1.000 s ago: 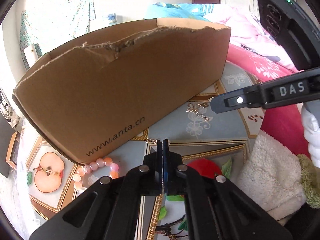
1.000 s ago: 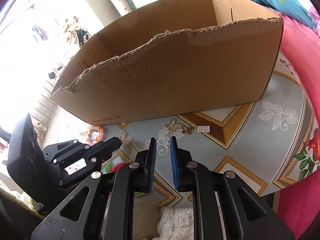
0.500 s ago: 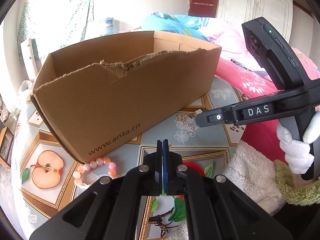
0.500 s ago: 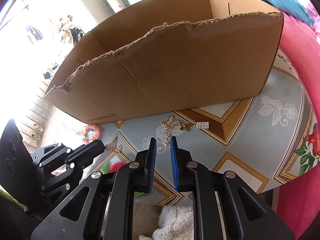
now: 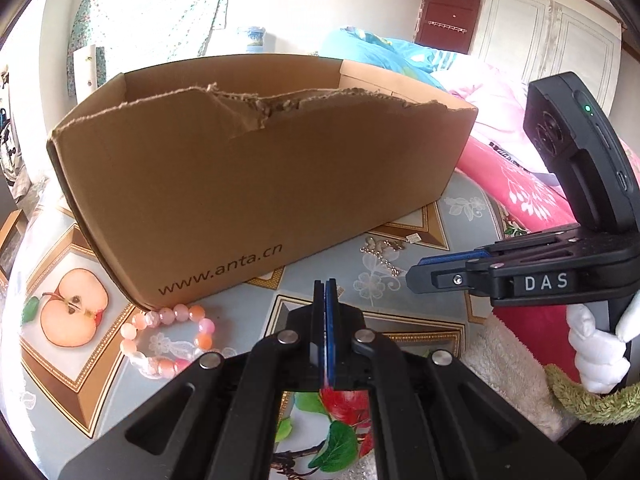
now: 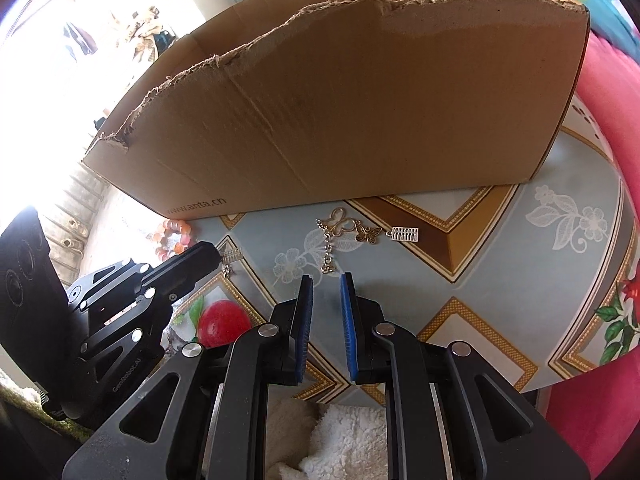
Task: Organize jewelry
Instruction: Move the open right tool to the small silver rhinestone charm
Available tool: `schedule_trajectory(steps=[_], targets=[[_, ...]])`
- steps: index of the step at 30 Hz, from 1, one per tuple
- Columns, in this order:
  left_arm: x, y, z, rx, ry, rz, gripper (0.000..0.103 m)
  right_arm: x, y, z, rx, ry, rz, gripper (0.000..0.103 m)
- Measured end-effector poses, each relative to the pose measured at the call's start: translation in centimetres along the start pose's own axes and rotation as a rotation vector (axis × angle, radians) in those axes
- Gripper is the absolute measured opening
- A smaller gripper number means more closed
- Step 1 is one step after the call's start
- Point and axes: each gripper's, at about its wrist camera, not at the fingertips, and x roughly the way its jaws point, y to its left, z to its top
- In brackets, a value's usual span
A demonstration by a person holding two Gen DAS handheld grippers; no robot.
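The cardboard box [image 6: 360,112] stands on the patterned tabletop [image 6: 520,280], open at the top, with a torn front edge. I think it is there to receive the jewelry, because the pieces all lie just in front of its front wall.

A pink bead bracelet [image 5: 168,336] rests on the table close to the left corner of the box, near the printed web address. More to the right lies a butterfly chain [image 6: 352,236], golden, with a small rectangular charm at its end, stretched out flat and just beside the box. In the right wrist view a second small charm [image 6: 230,258] shows at the tip of the left gripper; I cannot tell if it is pinched or only lying under it.

The left gripper [image 5: 325,292] has its fingers pressed fully together. The right gripper [image 6: 325,284] keeps its fingers a little apart with nothing between them, and it points down toward the loose end of the chain, probably to pick it up.
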Motion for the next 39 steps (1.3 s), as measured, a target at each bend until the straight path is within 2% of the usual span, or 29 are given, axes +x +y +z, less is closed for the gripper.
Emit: schedule_trajectory(steps=[9,10,13,17,20,24,29,32,34,39], targets=[[0.8,-0.2,-0.2,-0.025,0.019,0.028,0.001,-0.2,-0.7,-0.7,-0.033,-0.022,0.040,0.015],[0.7,-0.3,-0.2,-0.016,0.022,0.033,0.003,-0.2,-0.9,-0.4,-0.038,-0.025,0.044,0.015],[0.2,-0.7,-0.2,0.018,0.020,0.044,0.020,-0.4,-1.0,-0.7,-0.046,-0.036,0.064,0.016],[0.3,-1.3,-0.1,0.066,0.041,0.058,0.023,-1.1,-1.6,-1.2,-0.047,-0.053,0.090,0.016],[1.3,-1.6,-0.1,0.106,0.084,0.092,0.023,-1.8,-1.8,-1.1,-0.043,-0.066,0.109,0.016],[1.8,-2.1,0.2,0.160,0.102,0.112,0.023,-3.4,-2.5,-1.2,-0.042,-0.090,0.128,0.016],[2.2,-2.2,0.7,0.187,0.137,0.113,0.006,-4.3,-3.2,-1.3,-0.039,-0.117,0.141,0.017],[2.3,-2.7,0.7,0.213,0.146,0.134,0.004,-4.8,-3.6,-1.5,-0.028,-0.134,0.149,0.017],[2.2,-2.8,0.7,0.205,0.142,0.134,0.000,-5.7,-4.3,-1.8,-0.024,-0.142,0.148,0.017],[0.7,-2.2,1.5,0.132,0.099,0.137,0.000,-5.7,-4.6,-2.0,-0.009,-0.155,0.151,0.017]])
